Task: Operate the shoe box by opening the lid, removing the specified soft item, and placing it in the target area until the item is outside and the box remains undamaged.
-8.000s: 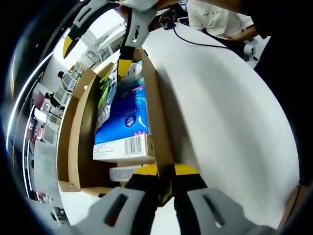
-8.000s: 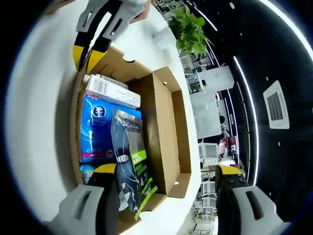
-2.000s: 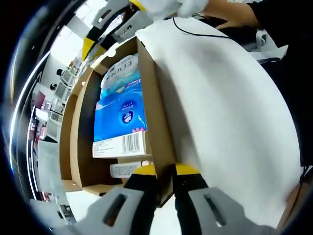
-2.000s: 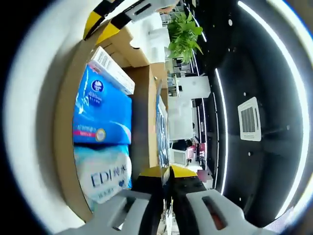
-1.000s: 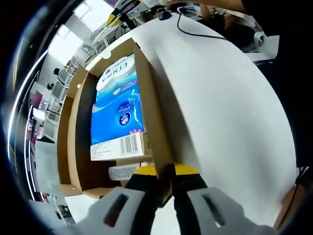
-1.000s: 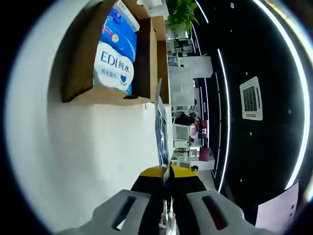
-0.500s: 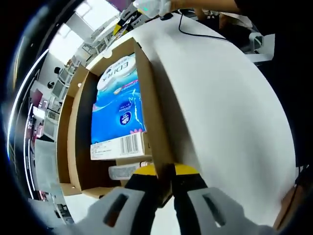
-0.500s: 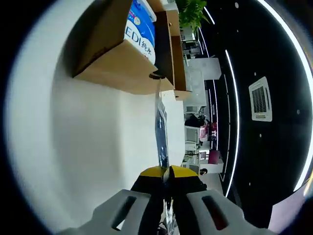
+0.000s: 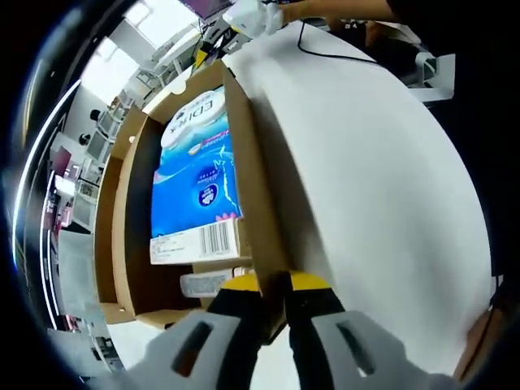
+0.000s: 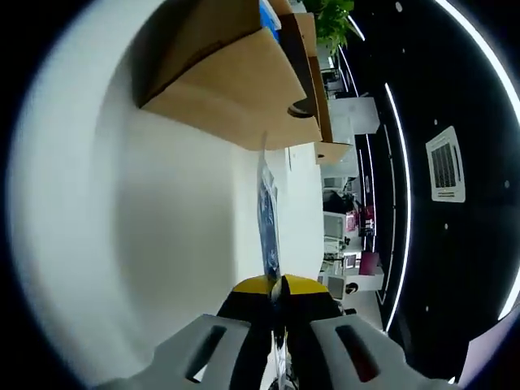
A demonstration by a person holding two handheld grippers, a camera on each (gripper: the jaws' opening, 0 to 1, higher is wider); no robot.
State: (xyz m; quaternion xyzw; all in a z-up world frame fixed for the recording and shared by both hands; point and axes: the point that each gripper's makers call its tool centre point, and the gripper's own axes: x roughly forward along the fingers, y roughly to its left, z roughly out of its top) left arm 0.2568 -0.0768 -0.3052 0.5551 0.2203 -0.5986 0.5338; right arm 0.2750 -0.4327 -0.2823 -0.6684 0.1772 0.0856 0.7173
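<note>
My right gripper (image 10: 277, 299) is clamped on the thin packet (image 10: 267, 219), edge-on, long axis toward 12 o'clock above the white table (image 10: 122, 211); my left gripper (image 9: 276, 286) pinches the shoe box (image 9: 253, 187) wall, steadying it

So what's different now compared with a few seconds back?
The right gripper shut on the dark packet and lifted it out of the box, over the white table. The left gripper stays clamped on the box wall; blue tissue packs remain inside.
</note>
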